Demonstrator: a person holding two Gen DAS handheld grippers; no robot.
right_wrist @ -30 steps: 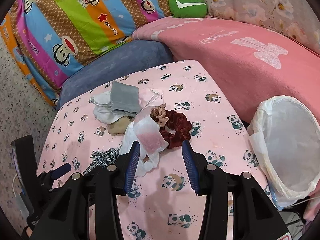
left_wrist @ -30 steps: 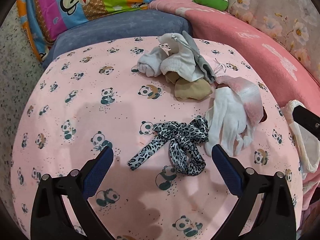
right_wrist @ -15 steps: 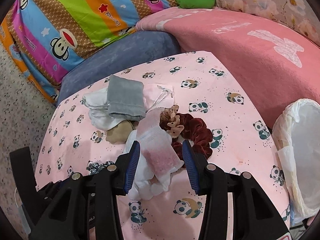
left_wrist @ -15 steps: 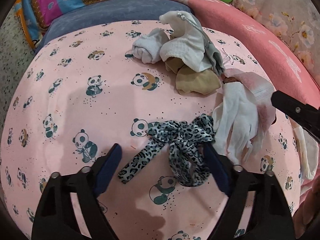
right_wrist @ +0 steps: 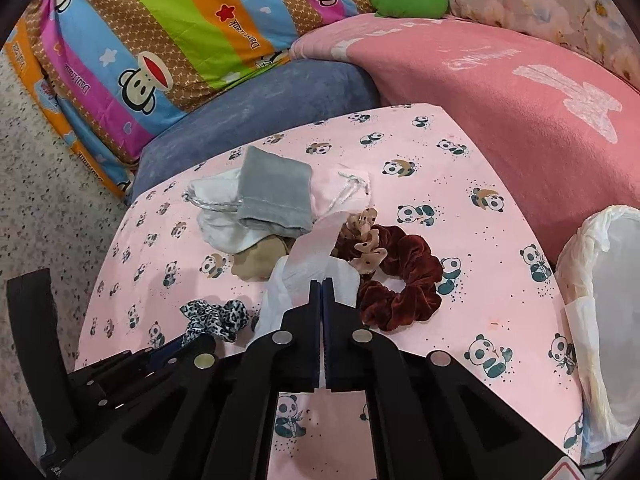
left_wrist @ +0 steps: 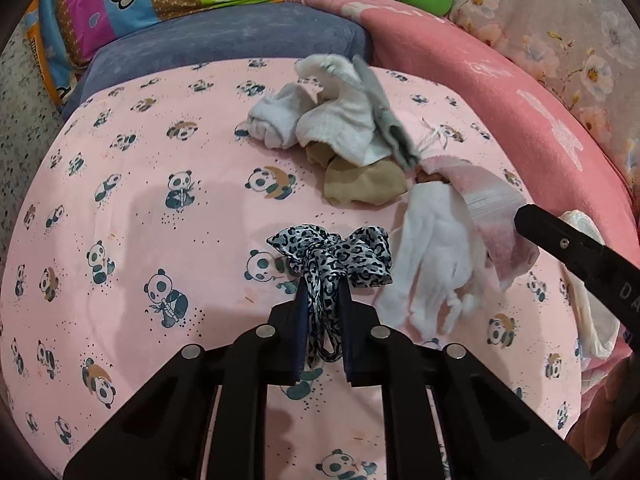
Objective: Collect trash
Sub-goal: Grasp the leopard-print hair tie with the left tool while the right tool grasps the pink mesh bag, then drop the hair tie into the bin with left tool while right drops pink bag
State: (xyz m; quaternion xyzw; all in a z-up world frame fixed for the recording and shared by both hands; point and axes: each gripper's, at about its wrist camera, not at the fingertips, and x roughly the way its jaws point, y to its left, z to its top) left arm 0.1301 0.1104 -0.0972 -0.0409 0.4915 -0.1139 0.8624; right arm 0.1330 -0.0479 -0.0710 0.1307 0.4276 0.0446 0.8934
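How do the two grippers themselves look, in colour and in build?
Both the left gripper and the right gripper are black frames with open cut-outs, round silver bolts at the joints, and dark blue pads lining the jaws. No cables or sleeves show.

The striped monkey quilt (right_wrist: pixel 168 52) carries repeated small script, upside down or sideways, that seems to read "Dai Lanie"; the spelling is unsure. The pink blanket (right_wrist: pixel 520 92) bears pale cursive lettering, too faint to read. White letters "DA" stand on the black arm (left_wrist: pixel 580 252).
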